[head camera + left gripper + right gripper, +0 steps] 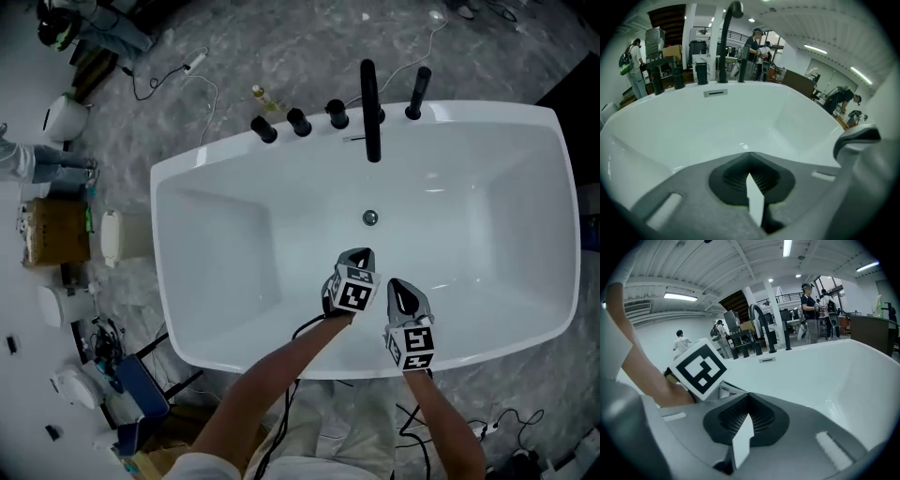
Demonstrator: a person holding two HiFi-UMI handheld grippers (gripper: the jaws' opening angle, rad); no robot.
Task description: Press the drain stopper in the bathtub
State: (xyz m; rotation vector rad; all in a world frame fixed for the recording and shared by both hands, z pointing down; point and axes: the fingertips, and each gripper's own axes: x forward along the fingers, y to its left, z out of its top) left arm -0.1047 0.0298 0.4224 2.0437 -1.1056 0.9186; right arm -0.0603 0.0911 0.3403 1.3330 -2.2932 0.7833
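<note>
1. Only the head view shows the small round metal drain stopper (370, 217) on the white bathtub's (187, 178) floor, unobstructed at 12 o'clock from the left gripper (360, 257).
2. Left gripper and right gripper (401, 292), at its 4 o'clock: jaws together, empty.
3. Tall black faucet spout (371, 108) overhangs the far rim.
4. Gripper views add standing people (808, 310) beyond.

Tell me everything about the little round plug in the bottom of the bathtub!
The drain stopper is a small round disc, grey and shiny like metal. It sits flat in the white bathtub floor, in line with the black spout. Nothing touches it: the left tool and right tool hover short of it, on the person's side. Whether it is pressed down is too small to tell.
</note>
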